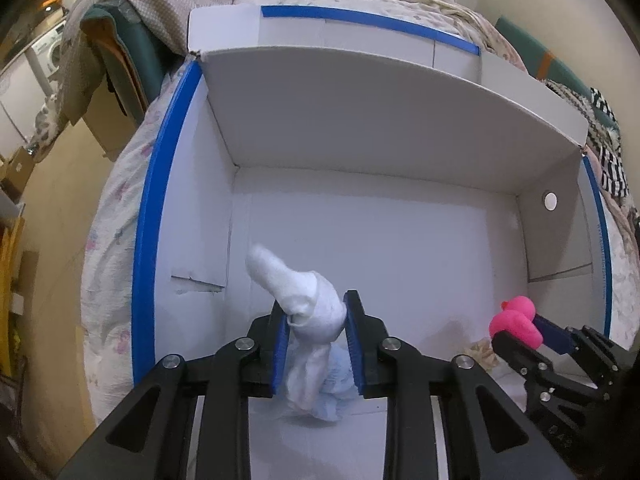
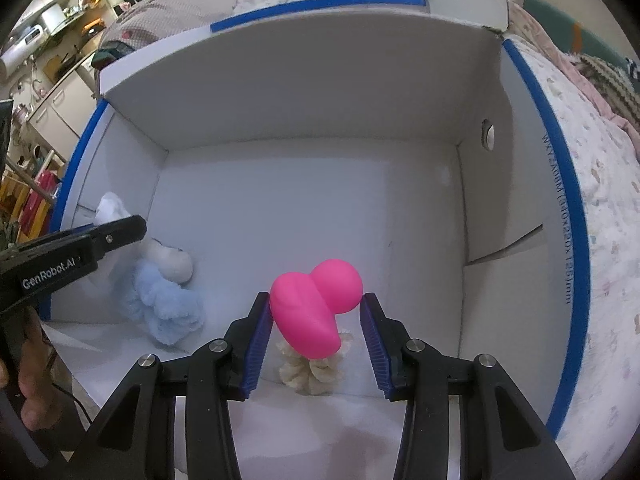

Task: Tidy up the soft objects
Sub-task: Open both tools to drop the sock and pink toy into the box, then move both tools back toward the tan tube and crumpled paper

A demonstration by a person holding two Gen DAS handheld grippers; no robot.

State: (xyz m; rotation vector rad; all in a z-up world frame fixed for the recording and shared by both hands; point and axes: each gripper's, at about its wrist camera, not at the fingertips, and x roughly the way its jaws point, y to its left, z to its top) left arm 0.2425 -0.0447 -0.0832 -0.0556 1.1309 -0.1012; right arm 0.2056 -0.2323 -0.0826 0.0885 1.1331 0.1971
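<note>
White cardboard forms an open box (image 1: 360,216) with blue-taped edges, resting on a quilted bed (image 1: 116,216); everything here is placed relative to that box. From the left wrist view, the left gripper (image 1: 316,320) points steeply down into the box, near its left wall, with its blue pads closed narrowly on a rolled white sock (image 1: 304,296) whose rounded end pokes up and to the left above the fingers. Beneath the sock, on the box floor, lies a pale blue fluffy cloth (image 1: 332,396). Toward the box's right wall, the right gripper (image 1: 520,330) shows with a pink toy duck (image 1: 514,318) at its tips. From the right wrist view, the right gripper (image 2: 317,314) stands partly open with the pink duck (image 2: 316,308) between the pads; the left pad touches it, while the right pad appears just clear, so a firm hold is uncertain. A cream fluffy item (image 2: 310,372) sits on the box floor under the duck. At the box's left side, the left gripper (image 2: 120,228) and a hand (image 2: 24,384) are visible above the blue cloth (image 2: 164,304). Sock and cloths look light, limp and easily squashed, best pinched at their thickest fold; the duck seems smooth, rubbery and prone to slipping, best gripped across its body.
</note>
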